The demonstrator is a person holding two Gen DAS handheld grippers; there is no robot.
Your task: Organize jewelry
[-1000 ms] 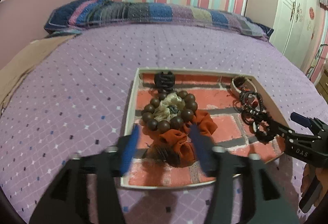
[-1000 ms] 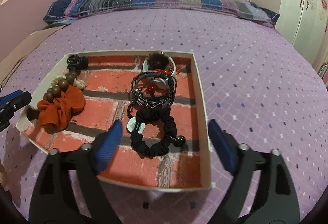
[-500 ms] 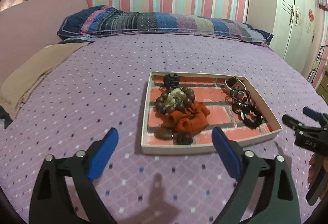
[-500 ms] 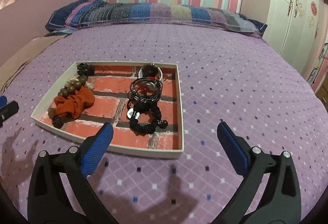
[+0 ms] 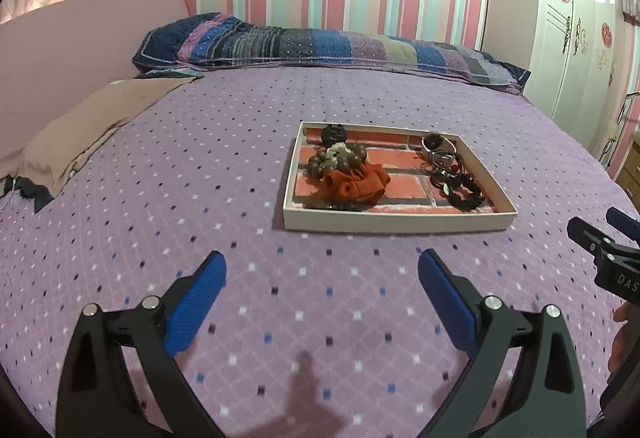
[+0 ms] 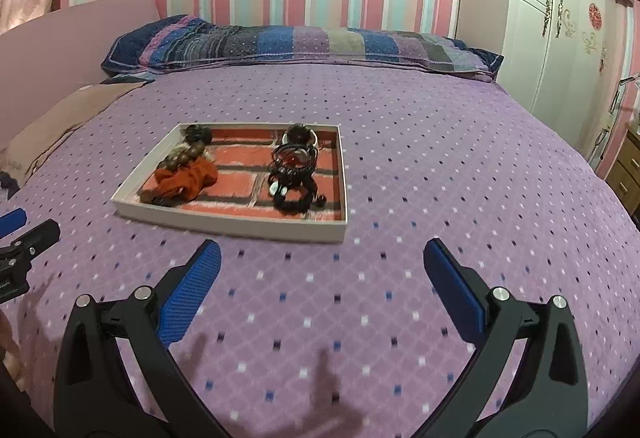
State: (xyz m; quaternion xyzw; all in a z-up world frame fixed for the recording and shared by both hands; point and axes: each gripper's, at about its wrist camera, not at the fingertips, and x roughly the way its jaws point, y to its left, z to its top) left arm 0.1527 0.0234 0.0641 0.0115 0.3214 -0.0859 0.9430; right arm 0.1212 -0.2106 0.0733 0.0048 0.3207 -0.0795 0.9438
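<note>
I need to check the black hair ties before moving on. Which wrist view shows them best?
The right wrist view: the black hair ties lie closer to centre, their loops distinct. The left wrist view shows them smaller, toward the tray's right side.

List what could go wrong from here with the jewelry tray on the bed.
1. The shallow white tray with the brick-pattern base sits on a soft purple bedspread; pressing nearby could tip it.
2. The black cords and black scrunchie lie heaped together and may tangle if one is lifted.
3. The brown bead bracelet touches the orange scrunchie, so one may drag the other. The left gripper and right gripper have open, empty jaws.
</note>
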